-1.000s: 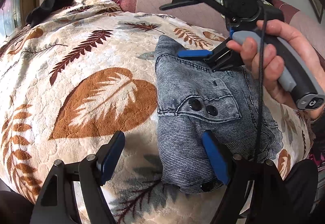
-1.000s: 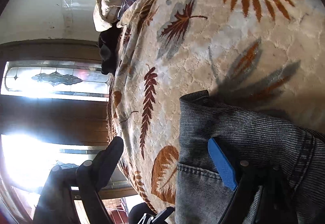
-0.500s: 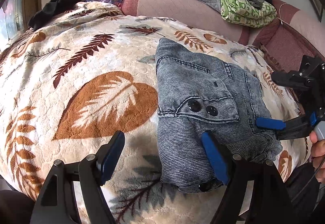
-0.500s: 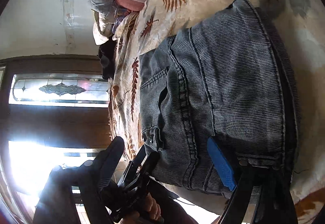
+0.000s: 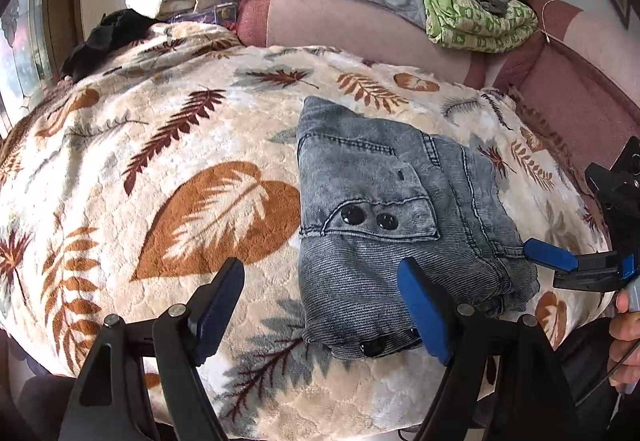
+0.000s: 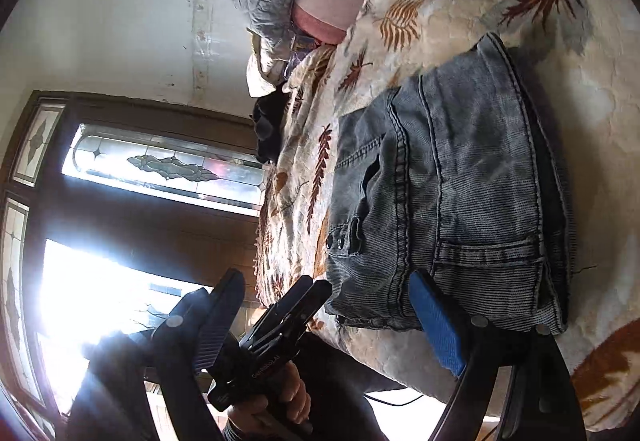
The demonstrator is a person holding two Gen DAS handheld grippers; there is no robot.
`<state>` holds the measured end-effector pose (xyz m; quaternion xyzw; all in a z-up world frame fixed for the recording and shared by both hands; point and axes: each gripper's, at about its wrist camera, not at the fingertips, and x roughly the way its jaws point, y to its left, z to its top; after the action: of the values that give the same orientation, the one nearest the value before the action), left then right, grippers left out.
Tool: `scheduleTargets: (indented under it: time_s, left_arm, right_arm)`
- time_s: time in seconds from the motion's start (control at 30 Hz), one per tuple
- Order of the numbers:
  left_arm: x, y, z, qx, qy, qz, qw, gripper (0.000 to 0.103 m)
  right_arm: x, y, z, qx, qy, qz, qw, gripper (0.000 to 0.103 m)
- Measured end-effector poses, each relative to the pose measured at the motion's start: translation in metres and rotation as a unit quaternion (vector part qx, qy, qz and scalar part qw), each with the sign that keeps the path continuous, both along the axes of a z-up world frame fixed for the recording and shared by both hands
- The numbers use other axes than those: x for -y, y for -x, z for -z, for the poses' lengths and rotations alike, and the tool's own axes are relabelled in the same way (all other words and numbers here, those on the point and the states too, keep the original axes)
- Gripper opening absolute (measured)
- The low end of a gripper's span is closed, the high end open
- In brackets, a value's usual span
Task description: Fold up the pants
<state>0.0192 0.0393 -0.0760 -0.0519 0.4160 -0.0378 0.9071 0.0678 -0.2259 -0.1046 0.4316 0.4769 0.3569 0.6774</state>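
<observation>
Left wrist view puts the pants (image 5: pixel 392 225), a folded grey denim bundle, on the leaf-print blanket (image 5: pixel 160 177) of the bed, right of centre and reaching almost to the near edge, long axis running near to far. My left claw (image 5: pixel 320 305) hangs wide open over the near edge with nothing held, its right pad over the bundle's near hem, so the pants lie just ahead and slightly right of it. My right claw (image 5: pixel 550 259) sits at the bundle's near right corner, its blue pad just beside the denim; whether they touch I cannot tell. From the right wrist view that claw (image 6: pixel 332 317) is spread wide and empty too, with the pants (image 6: pixel 452 197) directly ahead. Both claws are about equally near. A second ago the right claw was over the far part of the pants; it has since swung off to the near right corner, while the left claw has stayed put. I judge the fold nearly finished. A green folded cloth (image 5: pixel 476 21) rests far off on the cushion.
</observation>
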Motion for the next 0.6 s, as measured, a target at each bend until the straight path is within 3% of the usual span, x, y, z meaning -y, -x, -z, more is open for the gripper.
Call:
scheduleTargets:
  time_s: [0.1, 0.13, 0.2, 0.4, 0.5, 0.6]
  left_arm:
    - [0.012, -0.009, 0.023, -0.046, -0.033, 0.017, 0.9982, 0.08]
    - [0.011, -0.006, 0.022, -0.038, -0.03, 0.013, 0.9987, 0.08]
    - [0.007, -0.001, 0.011, -0.016, -0.022, 0.009, 0.9996, 0.08]
    - [0.003, -0.005, -0.008, 0.023, 0.011, 0.005, 0.9997, 0.079]
    - [0.008, -0.012, -0.002, 0.013, 0.023, 0.014, 0.9996, 0.079]
    - [0.019, -0.022, 0.021, -0.033, 0.004, 0.028, 0.9991, 0.079]
  right_arm:
    - [0.013, -0.002, 0.04, -0.061, 0.03, 0.021, 0.997, 0.088]
    - [0.016, 0.0, 0.05, -0.069, 0.004, 0.025, 0.997, 0.088]
    - [0.026, 0.003, 0.043, -0.06, -0.023, 0.037, 0.997, 0.088]
    - [0.025, -0.035, -0.009, -0.008, -0.022, 0.03, 0.999, 0.088]
    - [0.009, -0.076, -0.026, 0.003, -0.019, 0.009, 1.0, 0.088]
    - [-0.009, -0.118, -0.018, -0.019, -0.012, 0.001, 1.0, 0.088]
